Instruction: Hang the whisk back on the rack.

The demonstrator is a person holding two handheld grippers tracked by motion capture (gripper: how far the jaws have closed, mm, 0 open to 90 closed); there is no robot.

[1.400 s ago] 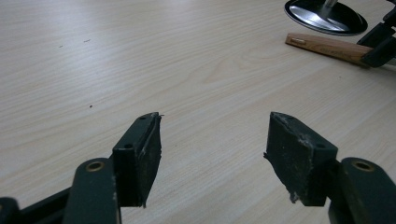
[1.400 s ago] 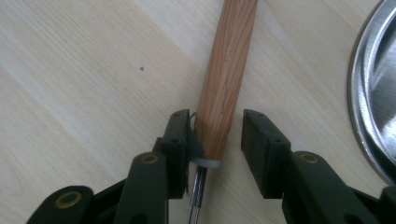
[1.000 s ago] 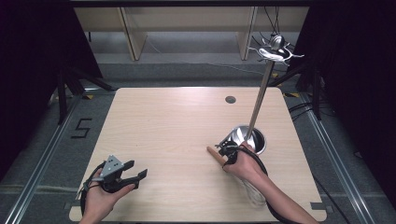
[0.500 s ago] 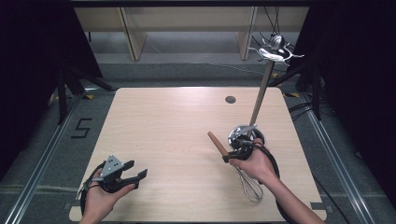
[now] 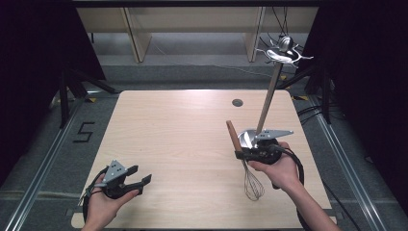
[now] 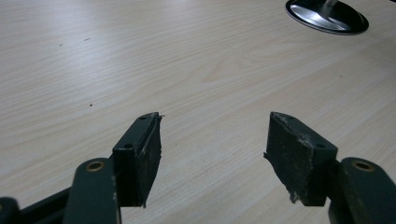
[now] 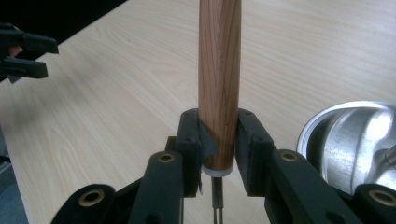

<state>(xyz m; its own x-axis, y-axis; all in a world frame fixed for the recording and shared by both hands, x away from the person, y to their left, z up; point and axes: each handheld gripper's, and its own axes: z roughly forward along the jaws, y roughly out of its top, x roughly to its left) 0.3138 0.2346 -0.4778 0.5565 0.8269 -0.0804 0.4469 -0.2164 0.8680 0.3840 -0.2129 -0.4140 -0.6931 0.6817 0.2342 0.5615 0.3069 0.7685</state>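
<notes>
The pale wooden counter point(image 5: 183, 144) carries everything, with a small dark round hole point(image 5: 237, 102) set in it near the far edge. On its right half stands a metal stand point(image 5: 267, 103): a round shiny base on the wood, a slim pole leaning up and away from it, and a cluster of curved silver hooks point(image 5: 284, 52) at the top. The base also shows at the upper right of the left gripper view point(image 6: 327, 16) and at the right of the right gripper view point(image 7: 350, 140). Just in front of that base, the right tool point(image 5: 251, 155) is held in the person's right hand point(image 5: 279, 168) above the counter, and its jaws are clamped on the wooden handle of a whisk point(image 5: 243, 161); the handle slants up and to the left of the tool, while the wire loops hang down toward the near edge. In the right gripper view the pads point(image 7: 250, 140) press on both sides of the handle point(image 7: 219, 84) near its lower end, where a pale collar and thin wires lead out below. At the near left corner, well apart from the whisk, the left tool point(image 5: 139, 182) sits in the left hand point(image 5: 103, 204) low over the counter, its jaws standing apart with nothing but bare wood between the pads point(image 6: 140, 158).
</notes>
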